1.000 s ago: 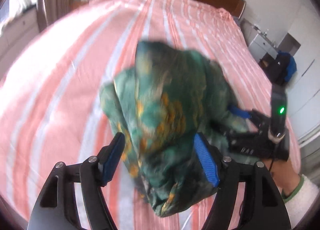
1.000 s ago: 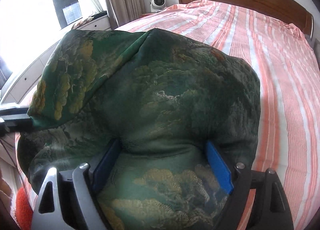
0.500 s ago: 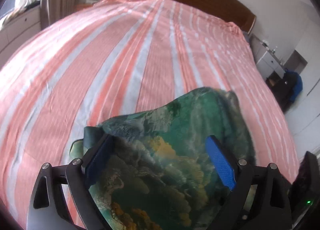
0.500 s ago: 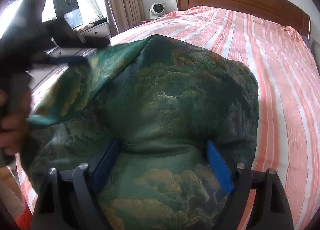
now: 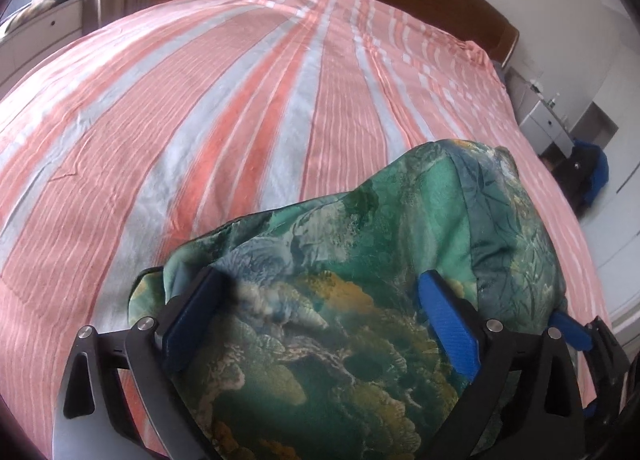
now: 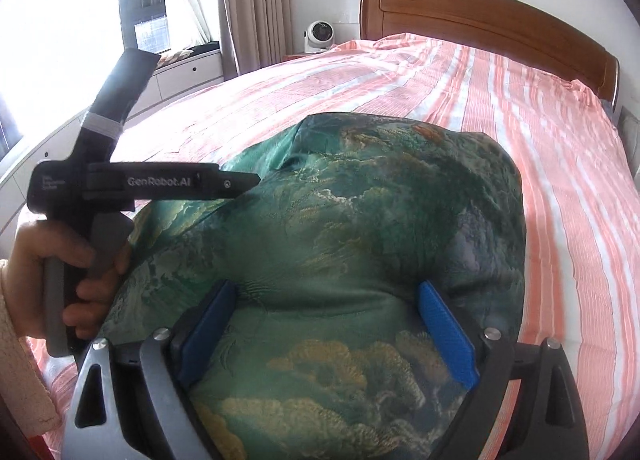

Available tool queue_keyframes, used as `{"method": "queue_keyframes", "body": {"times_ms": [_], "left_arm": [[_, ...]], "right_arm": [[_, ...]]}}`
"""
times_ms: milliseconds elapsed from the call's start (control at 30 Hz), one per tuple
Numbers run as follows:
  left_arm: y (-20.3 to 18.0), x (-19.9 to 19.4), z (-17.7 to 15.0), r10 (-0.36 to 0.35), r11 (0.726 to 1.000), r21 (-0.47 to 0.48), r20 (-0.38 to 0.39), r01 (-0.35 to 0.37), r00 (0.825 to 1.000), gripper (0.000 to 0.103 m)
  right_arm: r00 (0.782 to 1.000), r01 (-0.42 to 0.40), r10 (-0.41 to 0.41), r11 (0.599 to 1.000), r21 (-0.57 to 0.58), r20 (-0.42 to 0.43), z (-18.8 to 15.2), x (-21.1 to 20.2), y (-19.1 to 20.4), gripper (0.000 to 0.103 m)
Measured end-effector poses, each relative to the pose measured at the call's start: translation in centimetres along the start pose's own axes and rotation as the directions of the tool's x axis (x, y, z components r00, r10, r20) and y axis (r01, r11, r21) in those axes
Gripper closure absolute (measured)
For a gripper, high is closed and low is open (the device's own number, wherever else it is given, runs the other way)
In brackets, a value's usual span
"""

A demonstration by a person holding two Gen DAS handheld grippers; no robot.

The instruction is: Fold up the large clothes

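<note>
1. The green printed garment [image 5: 360, 324] lies bunched in a rounded heap on the bed [image 5: 200, 132], near its foot edge; in the right wrist view the same garment [image 6: 360, 220] fills the lower centre of the frame.
2. Your left tool [image 5: 320, 308] has its blue pads spread wide, one on each side of the heap; the fabric bulges up between them and over the tool body, so whether the pads press on it cannot be told.
3. Your right tool [image 6: 326, 316] stands likewise, pads spread wide apart, with a fold of the garment mounded between them and spilling forward beyond the tips.
4. In the right wrist view your left hand [image 6: 68, 272] grips the left tool's handle at the heap's left edge, its fingers reaching onto the cloth.
5. In the left wrist view a blue pad of the right tool [image 5: 570, 330] shows just beside the heap's right edge.
6. The bed carries a pink-and-white striped sheet; a wooden headboard [image 6: 500, 32] closes its far end, and a small white fan [image 6: 318, 36] stands beside it.
</note>
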State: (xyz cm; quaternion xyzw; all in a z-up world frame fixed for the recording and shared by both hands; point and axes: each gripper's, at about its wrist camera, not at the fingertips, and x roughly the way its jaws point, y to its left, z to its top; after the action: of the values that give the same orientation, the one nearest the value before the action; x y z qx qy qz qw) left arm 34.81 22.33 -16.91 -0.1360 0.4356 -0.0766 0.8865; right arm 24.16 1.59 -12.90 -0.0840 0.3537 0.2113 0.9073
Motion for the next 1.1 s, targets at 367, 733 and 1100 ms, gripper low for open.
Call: {"method": "queue_keyframes", "body": {"times_ms": [367,733,1100], "left_arm": [[-2.5,-7.8,2.8,-0.003,0.999,0.034,-0.016,0.004,1.000,0.001],[3.8,-18.0,-1.2,0.038,0.995,-0.093,0.007,-0.037,0.999,0.001],[6.7,-17.5,-4.4,-0.257,0.956,-0.169,-0.079,0.241,0.963,0.001]], "right_arm": [[0.998,-0.065,0.063,0.992,0.105,0.028,2.0,-6.9,-2.4,0.009],[0.999,0.031,-0.013,0.921,0.389,-0.049,-2.2,-15.1,-10.2,0.002],[0.983,-0.176,0.181,0.858,0.482,0.036,-7.3,-17.3,-12.9,0.000]]}}
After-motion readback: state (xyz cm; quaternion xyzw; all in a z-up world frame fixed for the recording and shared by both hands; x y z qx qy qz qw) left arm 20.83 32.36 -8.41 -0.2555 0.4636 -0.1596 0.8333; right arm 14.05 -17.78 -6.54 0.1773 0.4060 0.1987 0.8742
